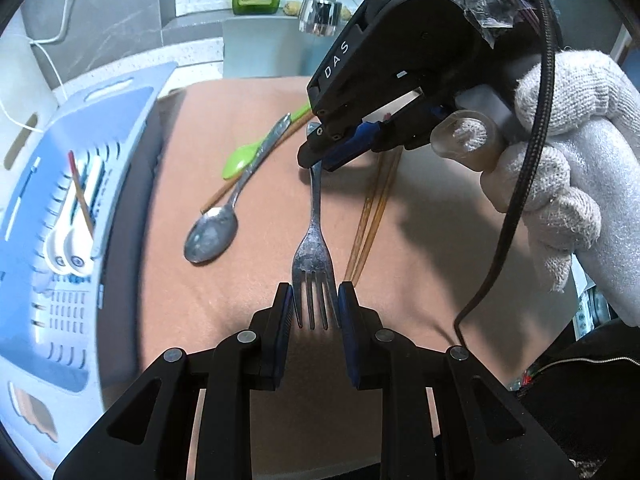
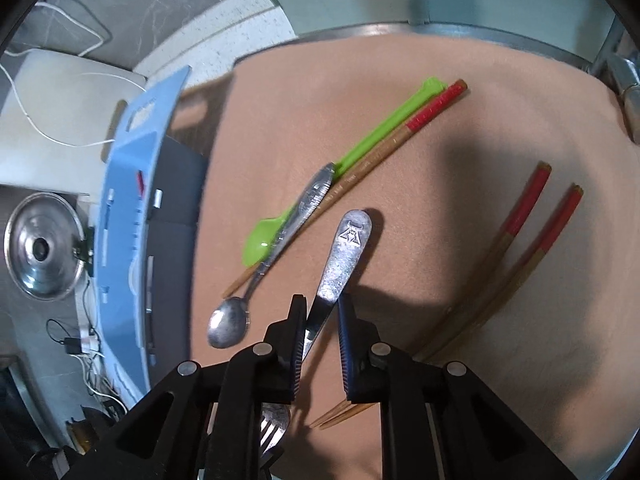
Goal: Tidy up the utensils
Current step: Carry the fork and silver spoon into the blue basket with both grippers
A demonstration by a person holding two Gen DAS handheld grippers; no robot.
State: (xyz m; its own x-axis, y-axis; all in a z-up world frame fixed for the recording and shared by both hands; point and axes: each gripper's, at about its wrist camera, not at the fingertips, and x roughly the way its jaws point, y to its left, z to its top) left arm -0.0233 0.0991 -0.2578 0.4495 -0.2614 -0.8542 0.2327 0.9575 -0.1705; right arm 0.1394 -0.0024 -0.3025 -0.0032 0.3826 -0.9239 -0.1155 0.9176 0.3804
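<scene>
A: Where is the steel fork [image 1: 313, 236] with four tines?

B: It is in the middle of the left wrist view, on the tan mat [image 1: 420, 264]. The left gripper [image 1: 314, 312] has its jaws on both sides of the tines and they look pressed on the outer tines. The right gripper [image 1: 320, 160], held by a hand in a white knitted glove [image 1: 568, 152], is at the handle end in the upper middle.

A: Does the right one pinch it?

B: In the right wrist view the handle passes between the jaws and touches the left pad only; there is a gap to the other pad. So they are nearly together but I think not pinching.

A: What is done already?

B: In the blue plastic basket [image 1: 120, 120] at the left of the frame lie two white spoons [image 1: 74, 240] and one chopstick with a red end [image 1: 82, 196].

A: And what is left?

B: The fork, a steel spoon [image 2: 240, 308], a green plastic spoon [image 2: 340, 172], one red-ended wooden chopstick [image 2: 392, 140] beside it and two more chopsticks [image 2: 516, 252] at the right. I judge the task is less than half done.
</scene>
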